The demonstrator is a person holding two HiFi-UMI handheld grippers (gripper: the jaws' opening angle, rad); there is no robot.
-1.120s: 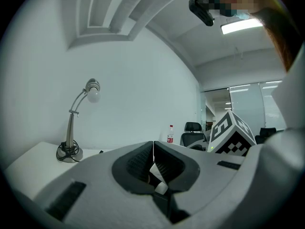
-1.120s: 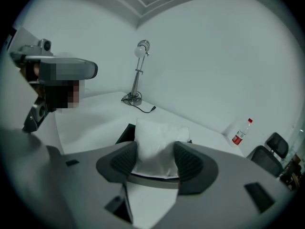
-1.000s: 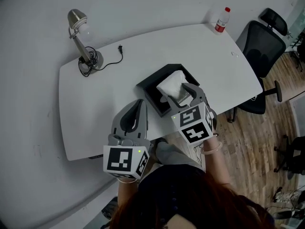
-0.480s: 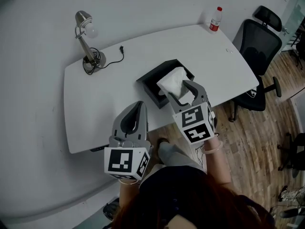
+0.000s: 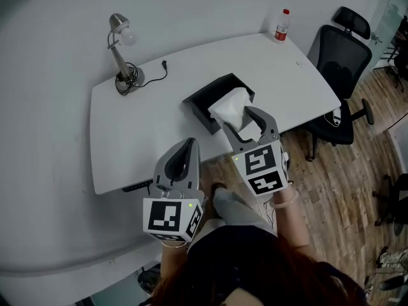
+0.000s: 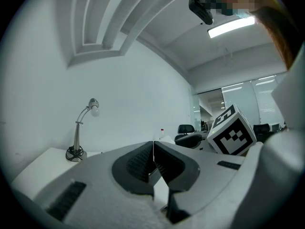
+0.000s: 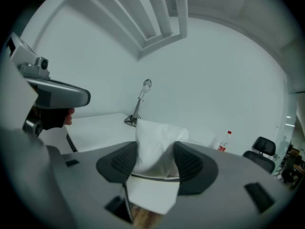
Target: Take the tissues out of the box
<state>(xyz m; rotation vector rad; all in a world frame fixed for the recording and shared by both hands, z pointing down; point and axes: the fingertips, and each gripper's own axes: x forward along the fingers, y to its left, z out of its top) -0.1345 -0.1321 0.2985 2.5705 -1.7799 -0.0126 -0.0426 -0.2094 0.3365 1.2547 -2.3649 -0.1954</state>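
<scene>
Closest to me are the two marker cubes, one on each gripper, the left cube [image 5: 171, 217] and the right cube [image 5: 261, 171]. Both carry only black-and-white square patterns, no letters or numbers I can read.

My left gripper [image 5: 189, 145] is held out level in front of me, its tips at the near edge of the white table [image 5: 146, 132]. Its jaws are pressed together with nothing between them.

My right gripper [image 5: 241, 121] sits a little further forward and to the right, its nose dipped slightly towards the table. Its jaws stand wide but are clamped on the tissues [image 5: 231, 107], a crumpled white wad that fills the gap between the pads and sticks out above them. In the head view the wad overlaps the near right end of the black box [image 5: 204, 101], which lies at an angle in the middle of the table. Whether the lower end of the wad still touches the box I cannot tell.

Further off, a desk lamp [image 5: 121, 50] stands at the table's far left with its cord trailing beside it. A bottle [image 5: 281, 25] with a red cap and red label stands at the far right corner — its print is too small to read. A black office chair [image 5: 341, 62] stands on the wood floor [image 5: 344, 190] past the table's right end.
</scene>
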